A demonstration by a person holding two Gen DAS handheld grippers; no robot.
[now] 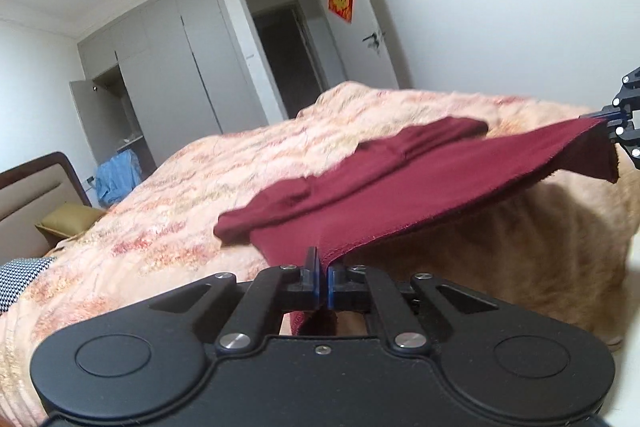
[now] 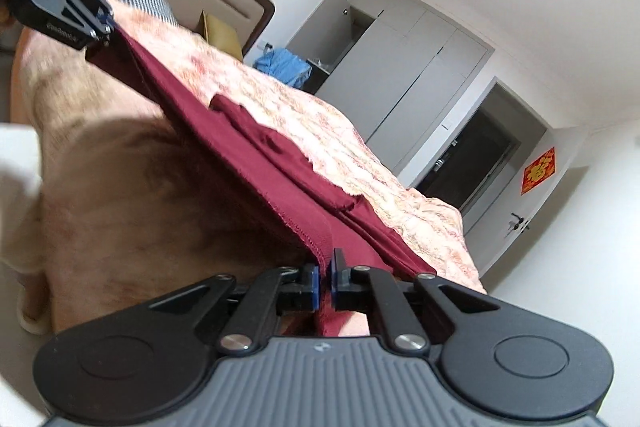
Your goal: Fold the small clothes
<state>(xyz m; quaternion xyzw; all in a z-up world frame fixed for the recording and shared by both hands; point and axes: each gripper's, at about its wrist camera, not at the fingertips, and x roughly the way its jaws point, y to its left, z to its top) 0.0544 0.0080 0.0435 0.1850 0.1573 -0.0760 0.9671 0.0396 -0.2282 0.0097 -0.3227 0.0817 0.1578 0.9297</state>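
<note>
Both grippers were pinched tight on the near hem of the maroon garment [image 1: 420,183]: the left gripper [image 1: 323,281] at one corner, the right gripper [image 2: 323,283] at the other, with the edge stretched between them just off the bedspread [image 1: 200,163]. The rest lay rumpled further back on the bed. It looked like thin, floppy knit, light and saggy, so the corners seemed the right place to grab. The wardrobe [image 1: 176,67] stood way behind.
</note>
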